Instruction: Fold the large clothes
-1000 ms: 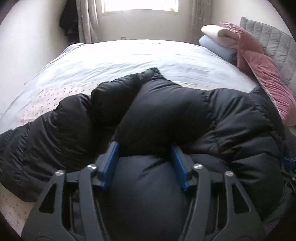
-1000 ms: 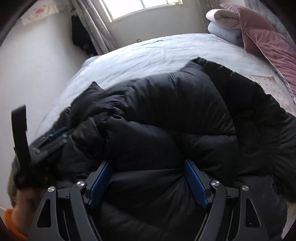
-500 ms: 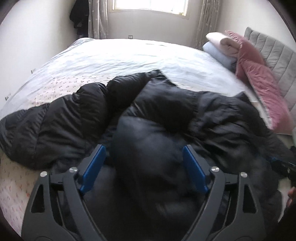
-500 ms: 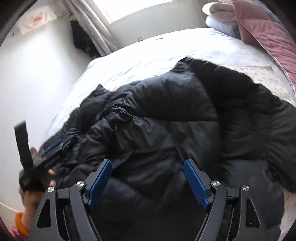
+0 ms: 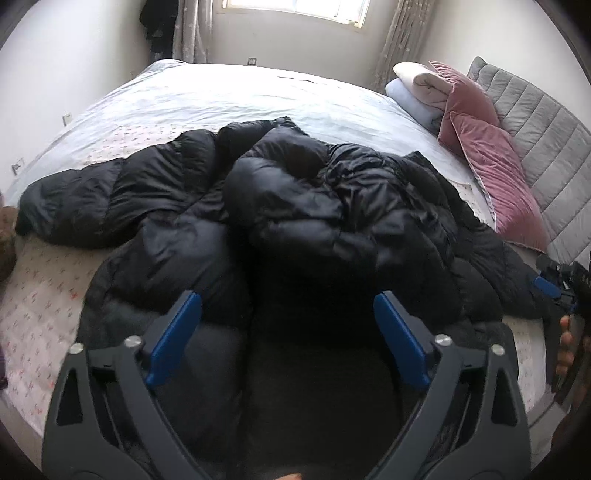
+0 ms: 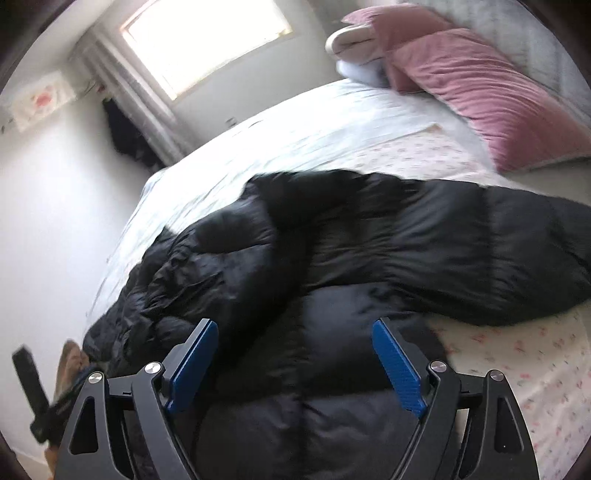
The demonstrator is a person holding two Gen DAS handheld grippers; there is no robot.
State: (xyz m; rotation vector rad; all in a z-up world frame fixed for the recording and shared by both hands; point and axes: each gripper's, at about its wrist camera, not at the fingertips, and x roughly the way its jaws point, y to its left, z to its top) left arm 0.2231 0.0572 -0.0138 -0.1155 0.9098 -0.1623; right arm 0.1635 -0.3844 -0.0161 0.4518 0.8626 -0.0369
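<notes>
A large black puffer jacket (image 5: 295, 206) lies crumpled on the bed, one sleeve stretched to the left; it also shows in the right wrist view (image 6: 351, 258), with a sleeve reaching right. My left gripper (image 5: 288, 332) is open and empty, raised over the jacket's near edge. My right gripper (image 6: 293, 362) is open and empty, above the jacket's near part. The right gripper shows at the right edge of the left wrist view (image 5: 557, 291), and the left gripper shows blurred at the lower left of the right wrist view (image 6: 40, 402).
The bed (image 5: 240, 96) has a pale sheet with a floral part near me. Pink pillows (image 5: 491, 162) and folded blankets (image 5: 417, 88) lie against a grey headboard (image 5: 543, 122) on the right. A window (image 5: 295, 7) and curtains are at the far wall.
The left gripper opened and let go of the jacket fold, which dropped onto the pile. Both grippers pulled back and up; the right one swung right.
</notes>
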